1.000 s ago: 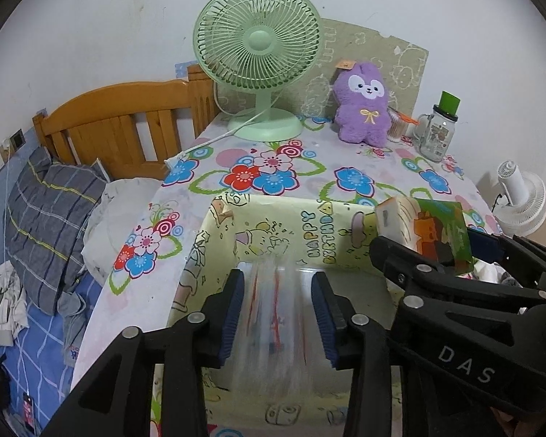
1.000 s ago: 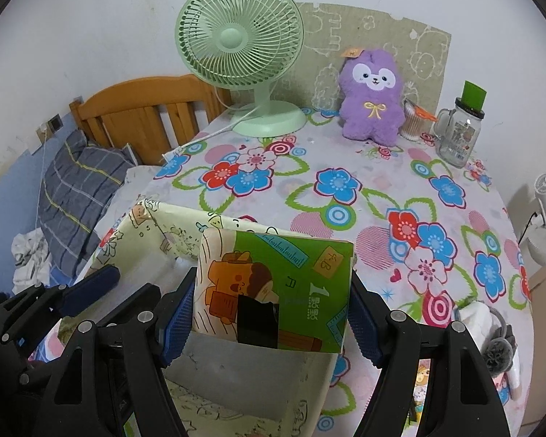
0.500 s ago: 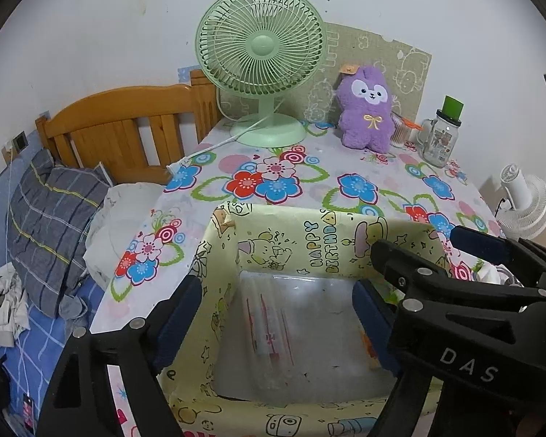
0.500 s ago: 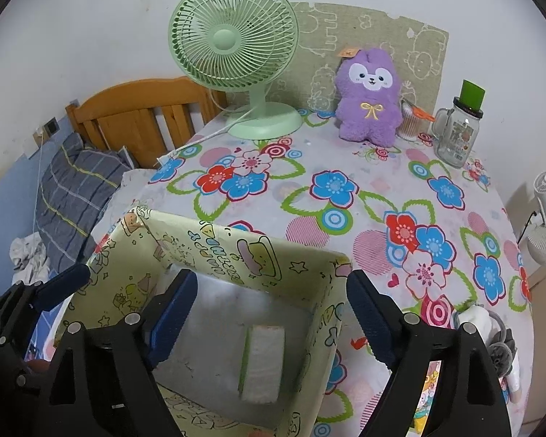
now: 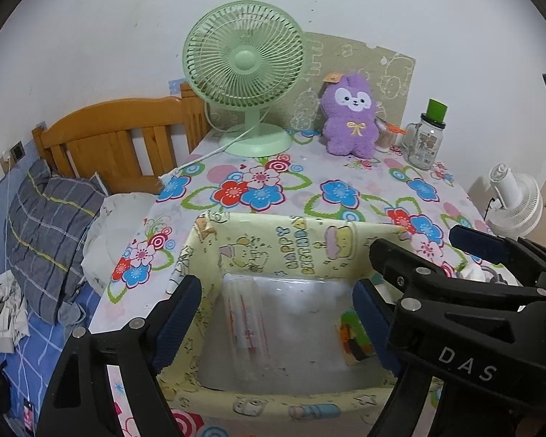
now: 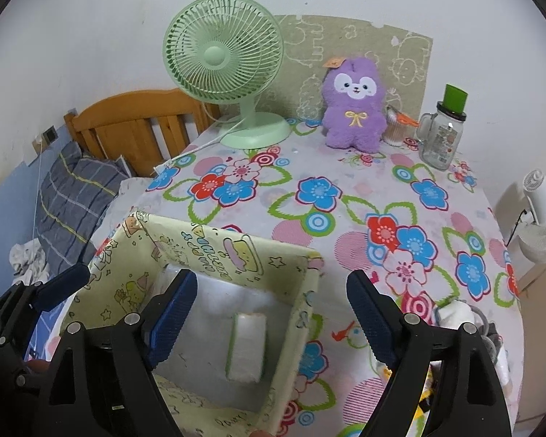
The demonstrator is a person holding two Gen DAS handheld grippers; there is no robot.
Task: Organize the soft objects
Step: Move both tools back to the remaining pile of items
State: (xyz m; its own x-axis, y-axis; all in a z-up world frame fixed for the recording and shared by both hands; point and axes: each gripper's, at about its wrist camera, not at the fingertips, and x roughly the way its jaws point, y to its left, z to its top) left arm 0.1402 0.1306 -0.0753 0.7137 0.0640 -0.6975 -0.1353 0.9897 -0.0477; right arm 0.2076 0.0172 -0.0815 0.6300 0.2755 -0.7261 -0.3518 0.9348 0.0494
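Observation:
A yellow cartoon-print fabric box stands at the near edge of the flowered table. Inside lie a clear plastic packet on the left and a green tissue pack on the right. My left gripper is open and empty above the box. My right gripper is open and empty above the box's right wall. A purple plush bunny sits upright at the back of the table.
A green desk fan stands at the back left, its cord trailing left. A glass jar with green lid and a small cup stand right of the plush. Loose items lie at the right edge. A bed lies to the left.
Both grippers opened: the left let go of the clear packet, the right let go of the green tissue pack. Both things now lie in the box, and both grippers have drawn back.

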